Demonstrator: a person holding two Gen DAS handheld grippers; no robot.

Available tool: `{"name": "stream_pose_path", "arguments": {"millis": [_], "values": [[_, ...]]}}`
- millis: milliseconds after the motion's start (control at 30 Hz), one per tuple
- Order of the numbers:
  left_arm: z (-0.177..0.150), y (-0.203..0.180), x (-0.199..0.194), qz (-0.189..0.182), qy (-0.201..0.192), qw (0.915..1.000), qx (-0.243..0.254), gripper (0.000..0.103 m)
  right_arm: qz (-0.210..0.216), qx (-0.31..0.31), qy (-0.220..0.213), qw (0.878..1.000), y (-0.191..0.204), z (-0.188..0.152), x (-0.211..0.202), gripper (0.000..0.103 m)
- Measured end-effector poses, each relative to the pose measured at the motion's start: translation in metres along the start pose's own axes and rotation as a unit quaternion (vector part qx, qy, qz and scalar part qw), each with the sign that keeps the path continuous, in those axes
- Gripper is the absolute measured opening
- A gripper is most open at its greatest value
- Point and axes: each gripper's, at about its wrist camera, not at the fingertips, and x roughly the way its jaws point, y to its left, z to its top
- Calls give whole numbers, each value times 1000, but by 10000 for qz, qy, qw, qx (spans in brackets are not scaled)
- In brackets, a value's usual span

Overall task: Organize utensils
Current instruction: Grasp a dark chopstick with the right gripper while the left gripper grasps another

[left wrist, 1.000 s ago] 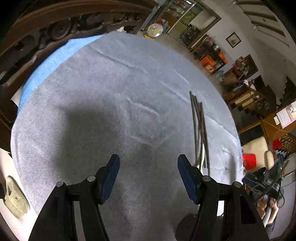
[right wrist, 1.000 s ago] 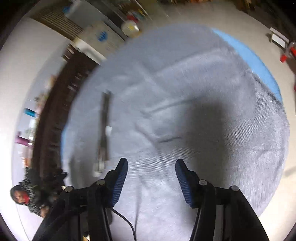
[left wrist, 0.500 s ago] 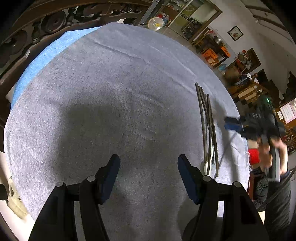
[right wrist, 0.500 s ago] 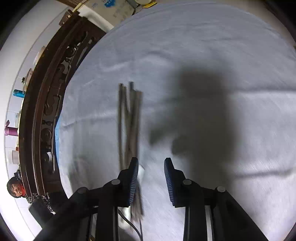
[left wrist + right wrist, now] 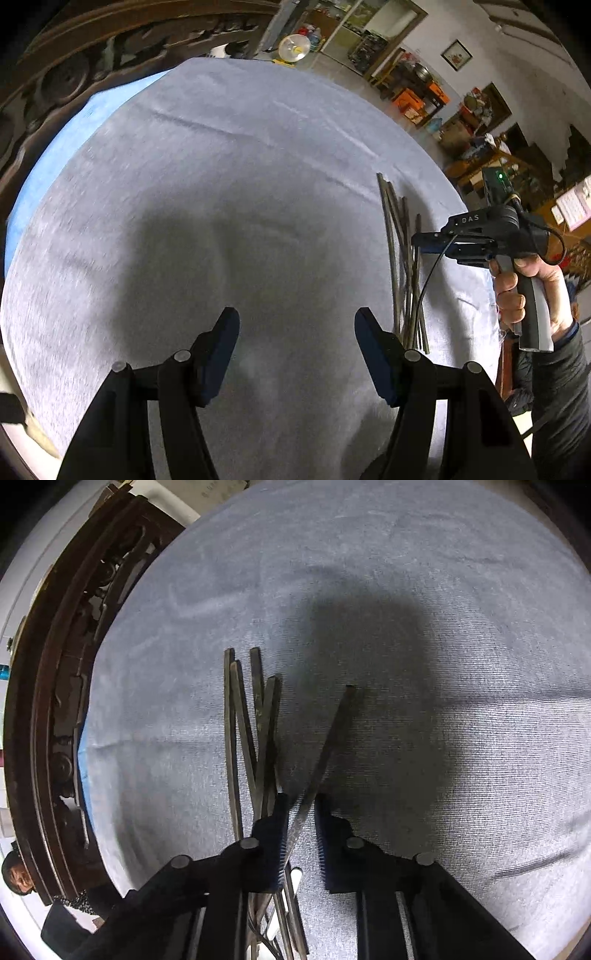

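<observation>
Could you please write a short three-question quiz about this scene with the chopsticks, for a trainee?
1. True or false: the left hand-held gripper holds a chopstick.
2. What lies between the pads of the right hand-held gripper?
A. a spoon
B. one splayed chopstick
C. nothing
3. What covers the table under the chopstick bundle?

Key
1. False: it is open over bare cloth.
2. B; its jaws are closing around that stick, apart from the bundle.
3. A grey cloth.
</observation>
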Motion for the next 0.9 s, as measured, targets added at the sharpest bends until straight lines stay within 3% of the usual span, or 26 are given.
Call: {"name": "stream_pose_path", "arguments": {"millis": [233,467,633,733,833,900], "values": [[39,-40,24,293,501,9968,545,66,-249,-505,-139,9983,-12,-15,-30,10],[79,-116,68,423,1326,9826,1232,66,-657,-1048,-86,9923,-58,-32,-73,6],[96,-149,108,349,1917,9750,1064,65,-493,-825,-11,9954,-97,-46,-73,6],[102,-156,127,599,2059,9719,967,58,-387,-686,-35,9969,-116,-52,-74,6],[106,-144,131,862,2025,9719,840,58,-294,-631,-49,9976,-125,-57,-73,6],[107,-137,139,1096,2149,9673,778,55,-252,-667,-17,9975,-130,-61,-72,6]]}}
